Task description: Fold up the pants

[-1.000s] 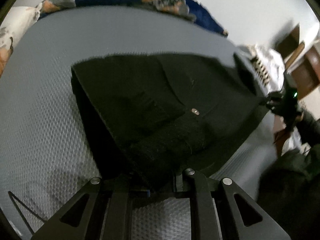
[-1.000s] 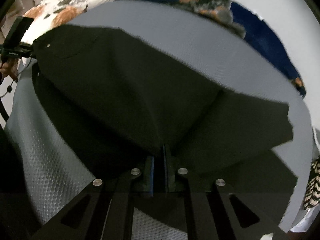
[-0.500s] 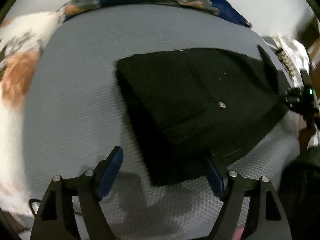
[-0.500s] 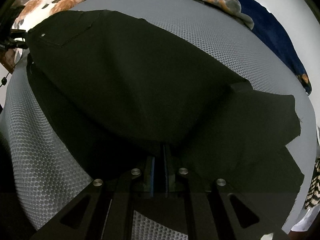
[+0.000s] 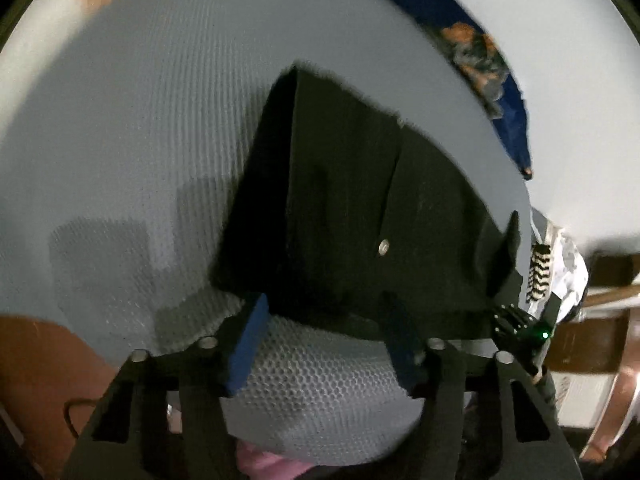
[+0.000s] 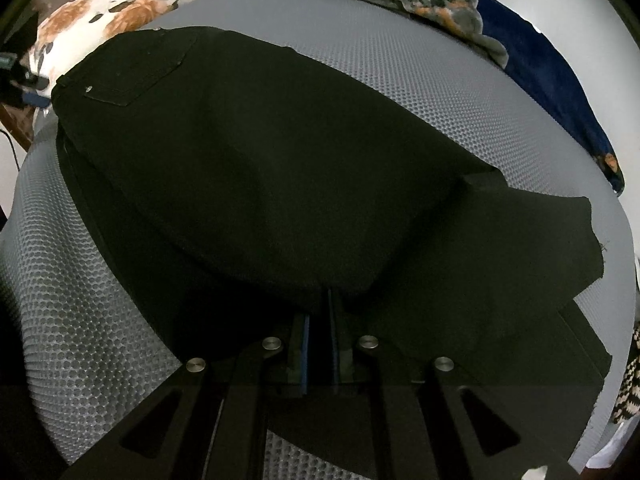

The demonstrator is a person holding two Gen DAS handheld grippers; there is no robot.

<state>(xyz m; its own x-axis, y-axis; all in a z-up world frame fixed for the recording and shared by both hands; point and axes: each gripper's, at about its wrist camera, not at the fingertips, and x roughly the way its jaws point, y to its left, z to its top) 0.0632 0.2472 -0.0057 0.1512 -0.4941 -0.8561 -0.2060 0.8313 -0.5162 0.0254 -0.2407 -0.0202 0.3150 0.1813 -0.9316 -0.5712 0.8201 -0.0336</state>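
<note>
L gripper (image 5: 326,344) jaws apart, just been closing, nothing clamped; R gripper (image 6: 319,344) clamped on pants (image 6: 280,168); fold may be dragged askew if pulled w/ one grip

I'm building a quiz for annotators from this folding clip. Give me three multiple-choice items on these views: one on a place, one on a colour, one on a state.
1. Where do the pants lie?
A. on a grey dimpled mat
B. on a wooden floor
C. in a basket

2. What colour are the pants?
A. red
B. black
C. white

3. How is the right gripper?
A. wide open above the cloth
B. shut on the pants
C. holding a pillow

Answers:
1 A: grey textured mat shows all around the cloth.
2 B: the cloth is uniformly black.
3 B: its jaws stand nearly together with black cloth between them.
</note>
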